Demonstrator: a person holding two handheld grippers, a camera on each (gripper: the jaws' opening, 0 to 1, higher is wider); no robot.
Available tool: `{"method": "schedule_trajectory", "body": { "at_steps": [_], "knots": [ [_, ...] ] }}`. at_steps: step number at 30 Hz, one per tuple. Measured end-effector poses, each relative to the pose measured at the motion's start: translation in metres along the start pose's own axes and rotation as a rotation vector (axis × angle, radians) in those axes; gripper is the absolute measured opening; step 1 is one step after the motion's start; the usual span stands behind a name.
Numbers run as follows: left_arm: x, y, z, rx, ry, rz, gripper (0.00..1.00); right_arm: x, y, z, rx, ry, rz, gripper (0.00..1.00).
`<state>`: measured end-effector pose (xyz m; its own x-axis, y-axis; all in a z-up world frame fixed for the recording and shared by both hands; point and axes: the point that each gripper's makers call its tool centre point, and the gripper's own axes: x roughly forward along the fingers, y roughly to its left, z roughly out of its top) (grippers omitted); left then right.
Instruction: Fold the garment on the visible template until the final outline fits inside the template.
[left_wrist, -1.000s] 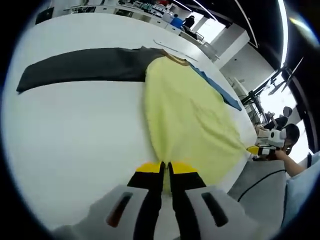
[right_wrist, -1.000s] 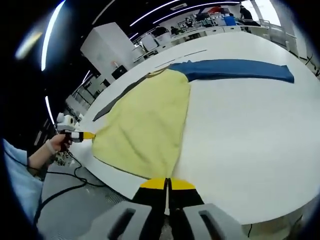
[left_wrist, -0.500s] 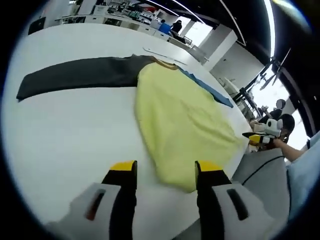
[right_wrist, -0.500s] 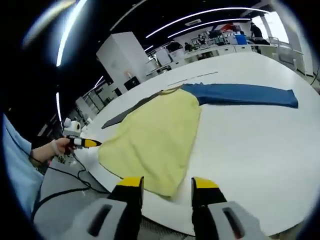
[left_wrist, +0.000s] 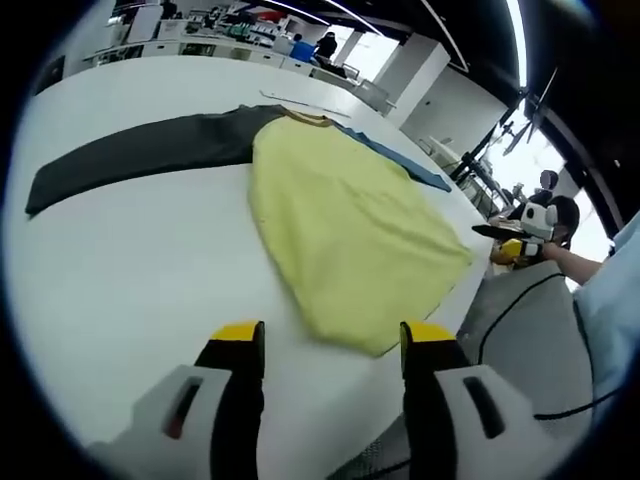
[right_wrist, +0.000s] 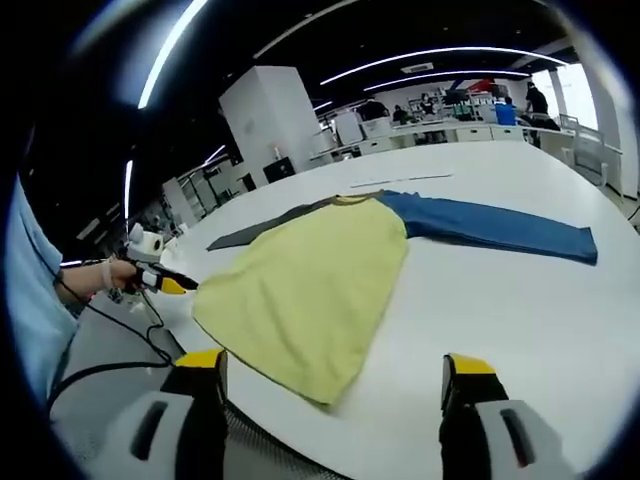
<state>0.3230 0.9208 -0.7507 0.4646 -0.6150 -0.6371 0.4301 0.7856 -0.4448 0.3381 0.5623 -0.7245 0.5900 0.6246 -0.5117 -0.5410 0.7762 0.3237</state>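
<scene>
A long-sleeved shirt lies flat on the white table (left_wrist: 130, 270). Its yellow body (left_wrist: 340, 225) (right_wrist: 305, 280) runs away from me, with a dark grey sleeve (left_wrist: 140, 155) (right_wrist: 262, 229) stretched one way and a blue sleeve (left_wrist: 405, 162) (right_wrist: 500, 228) the other. My left gripper (left_wrist: 330, 340) is open just short of the hem's near corner, nothing between its fingers. My right gripper (right_wrist: 333, 365) is open wide in front of the other hem corner, apart from the cloth. Each gripper also appears in the other's view, hand-held: the right gripper (left_wrist: 512, 243), the left gripper (right_wrist: 165, 283).
A thin pale strip (left_wrist: 300, 100) (right_wrist: 400, 180) lies on the table beyond the collar. The table edge (right_wrist: 260, 425) runs close under the hem. A black cable (right_wrist: 110, 365) trails on the grey floor. Work benches and people stand at the far back (left_wrist: 320, 45).
Both grippers were shut on the yellow hem corners a second ago. They have opened, let the cloth go and drawn back a little; the hem now rests on the table.
</scene>
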Motion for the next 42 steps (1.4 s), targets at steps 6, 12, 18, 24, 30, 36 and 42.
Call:
{"method": "schedule_trajectory", "body": {
  "at_steps": [6,12,18,24,30,36,42],
  "knots": [
    [0.000,-0.003,-0.007,0.037,0.028,-0.020,0.44,-0.003,-0.006,0.001,0.013,-0.008,-0.017,0.91],
    [0.003,-0.005,-0.006,0.074,0.020,-0.024,0.38,-0.003,-0.006,-0.002,0.021,-0.002,-0.020,0.88],
    [0.001,-0.021,0.006,0.114,-0.019,-0.080,0.37,-0.002,-0.005,-0.003,0.027,-0.004,-0.020,0.86],
    [0.000,-0.026,0.014,0.119,-0.026,-0.096,0.34,-0.002,-0.004,-0.005,0.034,0.005,-0.018,0.85],
    [0.001,-0.032,0.030,0.123,-0.048,-0.112,0.29,-0.003,-0.004,-0.006,0.038,0.001,-0.024,0.84],
    [0.005,-0.030,0.027,0.091,-0.032,-0.119,0.15,-0.005,-0.005,-0.005,0.044,-0.005,-0.027,0.84],
    [0.002,-0.027,0.011,0.064,0.005,-0.109,0.11,-0.005,-0.003,-0.005,0.046,-0.007,-0.027,0.83]
  ]
}}
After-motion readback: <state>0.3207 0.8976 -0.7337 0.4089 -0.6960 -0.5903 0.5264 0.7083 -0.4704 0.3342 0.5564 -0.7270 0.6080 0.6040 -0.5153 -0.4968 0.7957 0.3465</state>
